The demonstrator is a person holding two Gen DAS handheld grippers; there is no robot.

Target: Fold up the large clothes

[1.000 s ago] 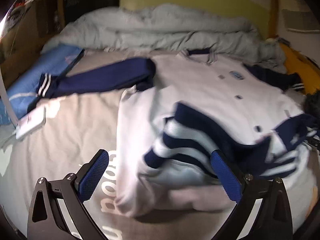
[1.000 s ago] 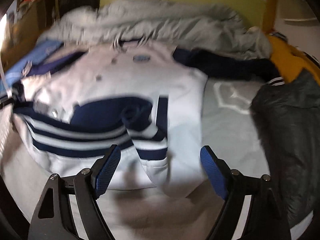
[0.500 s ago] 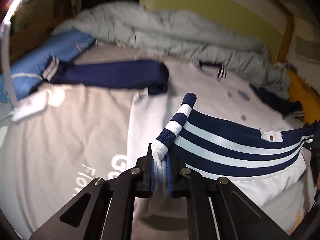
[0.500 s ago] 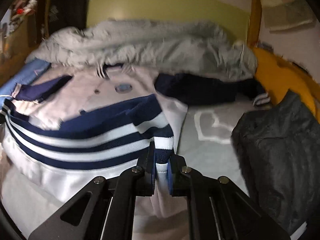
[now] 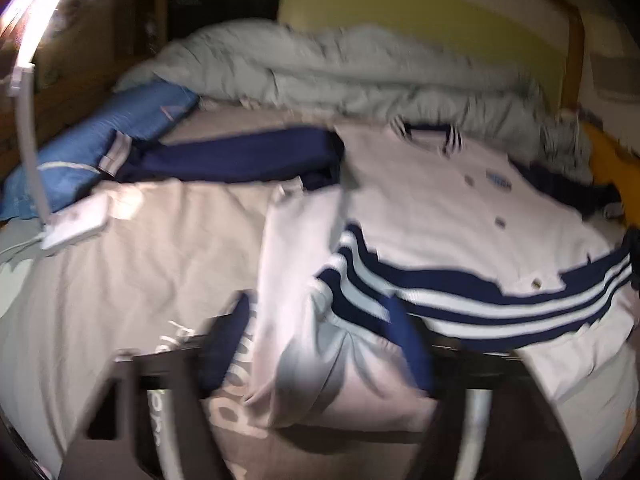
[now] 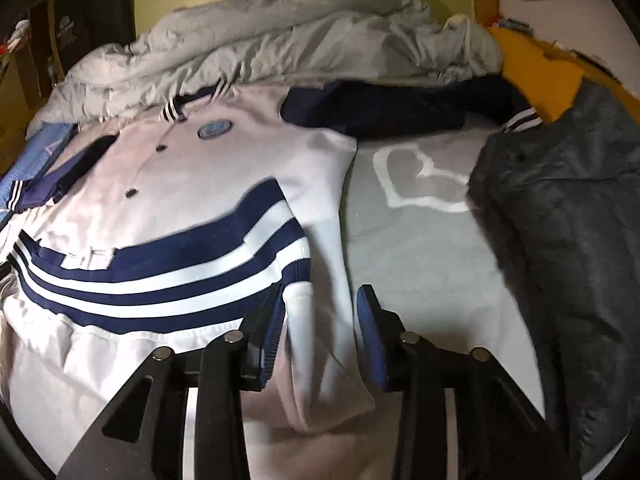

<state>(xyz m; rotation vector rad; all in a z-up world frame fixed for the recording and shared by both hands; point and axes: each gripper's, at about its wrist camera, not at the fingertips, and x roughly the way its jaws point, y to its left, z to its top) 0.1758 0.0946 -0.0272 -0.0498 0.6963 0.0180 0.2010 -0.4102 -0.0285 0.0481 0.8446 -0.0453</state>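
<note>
A white button-up jacket (image 5: 420, 184) (image 6: 200, 184) with navy sleeves lies spread on the bed. Its navy-and-white striped hem (image 5: 480, 304) (image 6: 160, 276) is folded up over the body. My left gripper (image 5: 320, 344) sits at the hem's left corner, its jaws opening wide; cloth lies between the blurred blue pads (image 5: 408, 344) without being pinched. At the hem's right corner my right gripper (image 6: 320, 320) is opening too. A white fold of the jacket stands loosely between its pads (image 6: 370, 328).
A crumpled grey duvet (image 5: 320, 76) (image 6: 300, 40) lies behind the jacket. A blue pillow (image 5: 100, 148) and a white device (image 5: 76, 220) are at the left. At the right are a dark grey padded garment (image 6: 560, 240) and a yellow cloth (image 6: 536, 68).
A second ago both grippers were open. Half a second ago each was shut on a hem corner. Now both have let go, and the hem rests folded up over the body.
</note>
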